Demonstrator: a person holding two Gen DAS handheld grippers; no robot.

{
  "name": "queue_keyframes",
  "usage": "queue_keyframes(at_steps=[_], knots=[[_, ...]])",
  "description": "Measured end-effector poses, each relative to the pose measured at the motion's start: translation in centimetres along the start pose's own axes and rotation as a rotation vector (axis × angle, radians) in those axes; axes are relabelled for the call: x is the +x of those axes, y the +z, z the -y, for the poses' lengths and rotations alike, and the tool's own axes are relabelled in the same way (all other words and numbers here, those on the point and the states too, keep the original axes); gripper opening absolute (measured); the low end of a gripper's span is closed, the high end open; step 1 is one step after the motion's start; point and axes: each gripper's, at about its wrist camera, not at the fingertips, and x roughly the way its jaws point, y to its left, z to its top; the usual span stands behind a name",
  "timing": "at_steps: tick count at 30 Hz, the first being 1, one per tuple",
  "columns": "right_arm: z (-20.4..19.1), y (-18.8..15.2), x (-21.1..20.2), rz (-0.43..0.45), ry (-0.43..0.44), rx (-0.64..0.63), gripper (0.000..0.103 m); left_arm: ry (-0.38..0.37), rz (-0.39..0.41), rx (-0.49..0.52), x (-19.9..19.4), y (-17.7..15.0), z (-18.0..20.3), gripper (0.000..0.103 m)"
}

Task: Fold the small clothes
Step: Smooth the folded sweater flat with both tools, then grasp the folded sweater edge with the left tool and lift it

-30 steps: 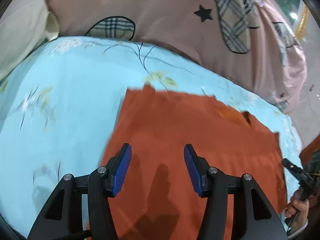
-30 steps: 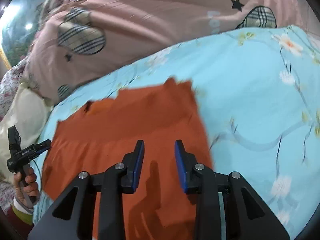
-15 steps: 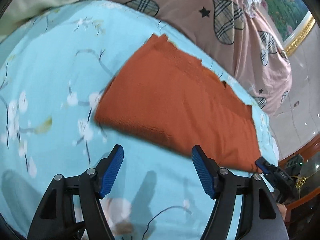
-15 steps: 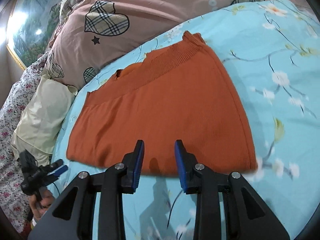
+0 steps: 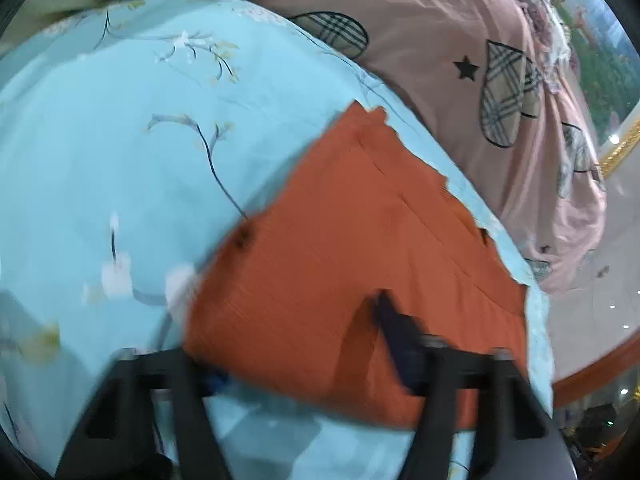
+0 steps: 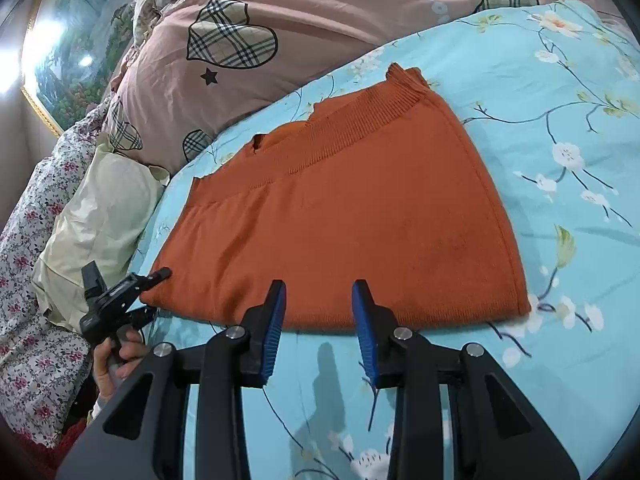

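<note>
An orange knit garment (image 6: 352, 216) lies folded flat on the light blue flowered sheet (image 6: 560, 128), ribbed hem at the far side. My left gripper (image 5: 300, 340) is at its near left corner; the picture is blurred. Its jaws are closing with the corner between them, one finger over the cloth and one under its edge. In the right wrist view the left gripper (image 6: 154, 292) still shows a gap around that corner. My right gripper (image 6: 320, 312) stands open just in front of the garment's near edge, holding nothing.
A pink quilt with plaid hearts (image 6: 280, 40) is heaped behind the garment. A cream pillow (image 6: 100, 216) and floral bedding (image 6: 36, 264) lie at the left. A person's hand (image 6: 116, 360) holds the left gripper. The bed's wooden edge (image 5: 592, 368) runs at the right.
My left gripper has moved in from in front of the garment onto its corner, rolled, and narrowed its jaws. My right gripper drew back to the near edge, then stayed still.
</note>
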Motion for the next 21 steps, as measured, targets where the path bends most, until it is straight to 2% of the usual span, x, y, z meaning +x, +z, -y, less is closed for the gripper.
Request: queue_keyframes(at_steps=[1,2,4,7,11,15,18,21], knots=[[0.1,0.2,0.2,-0.001,0.000,0.000,0.036,-0.019,-0.012,-0.003,0.3,0.4,-0.1,0.022],[0.2,0.5,0.5,-0.003,0.002,0.003,0.036,-0.041,-0.025,-0.009,0.6,0.8,-0.1,0.017],[0.5,1.2,1.1,-0.009,0.013,0.016,0.036,-0.028,-0.009,0.017,0.1,1.1,0.8,0.011],[1.1,2.4,2.0,-0.027,0.015,0.034,0.036,-0.020,0.033,0.120,-1.8,1.1,4.1,0.009],[1.7,4.0,2.7,-0.050,0.066,0.063,0.036,-0.106,0.044,0.252,-3.5,0.5,9.8,0.007],[2.1,5.8,3.6,-0.072,0.131,0.103,0.036,-0.187,0.004,0.416,-2.7,-2.4,16.6,0.007],[1.8,7.0,5.1,-0.106,0.187,0.131,0.037,-0.148,-0.041,0.548,-0.3,-5.9,20.3,0.007],[1.0,7.9,7.7,-0.178,0.261,0.133,0.055,-0.109,-0.102,0.616,2.6,-8.5,21.7,0.007]])
